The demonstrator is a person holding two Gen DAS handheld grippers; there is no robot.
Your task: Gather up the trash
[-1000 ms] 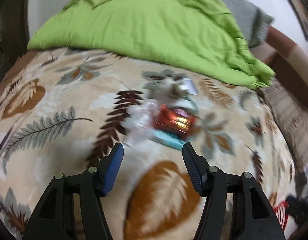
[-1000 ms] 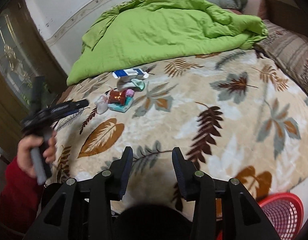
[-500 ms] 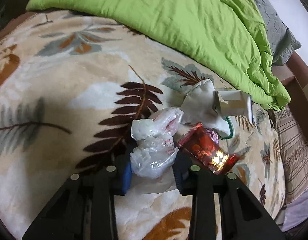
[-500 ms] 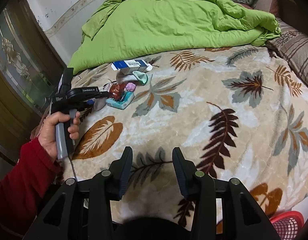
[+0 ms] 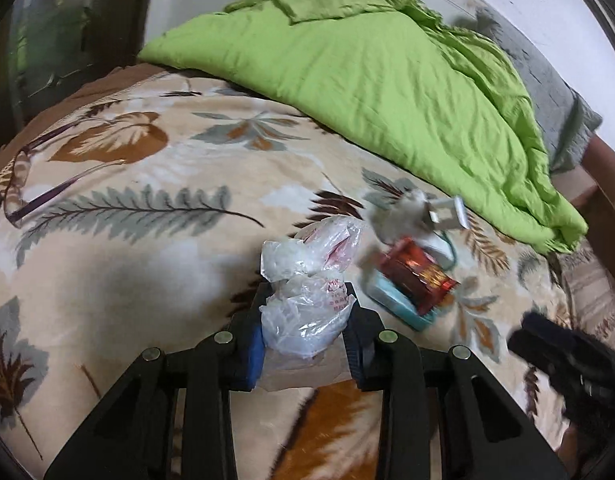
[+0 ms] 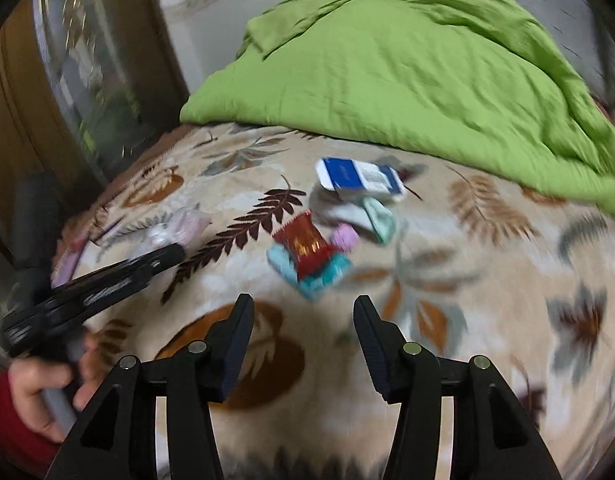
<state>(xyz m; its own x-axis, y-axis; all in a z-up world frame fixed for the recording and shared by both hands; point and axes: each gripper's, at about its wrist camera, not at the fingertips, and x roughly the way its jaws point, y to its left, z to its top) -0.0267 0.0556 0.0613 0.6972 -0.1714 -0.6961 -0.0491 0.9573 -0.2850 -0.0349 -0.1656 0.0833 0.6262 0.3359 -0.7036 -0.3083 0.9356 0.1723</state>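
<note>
My left gripper (image 5: 307, 300) is shut on a crumpled clear plastic bag (image 5: 307, 276), held just above the leaf-patterned blanket (image 5: 147, 280). To its right lies a small pile: a red shiny wrapper (image 5: 415, 276) on a teal packet (image 5: 395, 304), a white crumpled piece (image 5: 399, 216) and a small box (image 5: 447, 212). In the right wrist view, my right gripper (image 6: 303, 312) hovers close in front of the red wrapper (image 6: 305, 240) and teal packet (image 6: 323, 276). Its jaws are opening with nothing between them. The left gripper (image 6: 175, 254) shows at the left, carrying the bag (image 6: 179, 228).
A blue-and-white box (image 6: 359, 176), a mint-and-white piece (image 6: 371, 216) and a small pink thing (image 6: 345, 236) lie behind the wrapper. A green quilt (image 6: 387, 72) covers the far half of the bed. A glazed wooden door (image 6: 47, 80) stands at the left. A hand (image 6: 39, 392) in a red sleeve holds the left gripper.
My left gripper closed on the plastic bag and drew back from the pile with it. My right gripper swung towards the pile and its jaws spread wider; the red basket left its view.
</note>
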